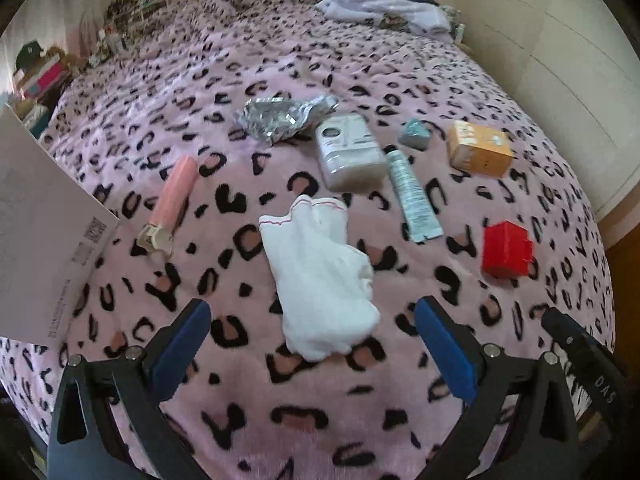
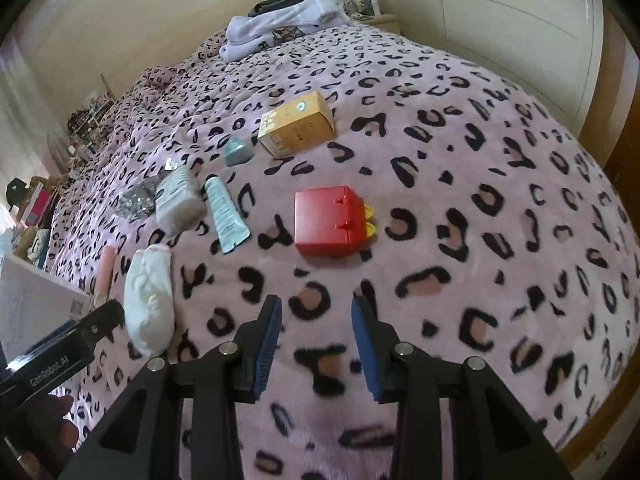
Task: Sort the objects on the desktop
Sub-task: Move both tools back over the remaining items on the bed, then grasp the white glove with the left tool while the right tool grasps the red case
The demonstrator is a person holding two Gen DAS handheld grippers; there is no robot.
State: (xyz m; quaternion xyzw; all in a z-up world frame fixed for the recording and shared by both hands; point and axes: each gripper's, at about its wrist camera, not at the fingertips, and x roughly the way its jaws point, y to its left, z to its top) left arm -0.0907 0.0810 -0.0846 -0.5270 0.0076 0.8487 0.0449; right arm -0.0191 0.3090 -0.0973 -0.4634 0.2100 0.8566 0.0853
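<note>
Objects lie scattered on a pink leopard-print blanket [image 1: 320, 420]. A white sock [image 1: 320, 276] lies just ahead of my left gripper [image 1: 312, 320], whose blue pads stand wide open on either side of the sock's near end without touching it. A red box [image 2: 326, 220] with yellow tabs sits ahead of my right gripper [image 2: 316, 312], which is open a little with nothing between its fingers. Also on the blanket are a pink tube [image 1: 172, 204], crumpled foil [image 1: 280, 118], a white jar [image 1: 348, 152], a white tube [image 1: 412, 196], a small grey-teal object [image 1: 416, 134] and an orange carton [image 1: 478, 148].
A white cardboard box [image 1: 44, 216] stands at the left edge of the bed. Folded white clothes [image 2: 280, 28] lie at the far end. Cluttered shelves [image 1: 40, 76] run along the left side, and a pale wardrobe [image 2: 500, 20] stands on the right.
</note>
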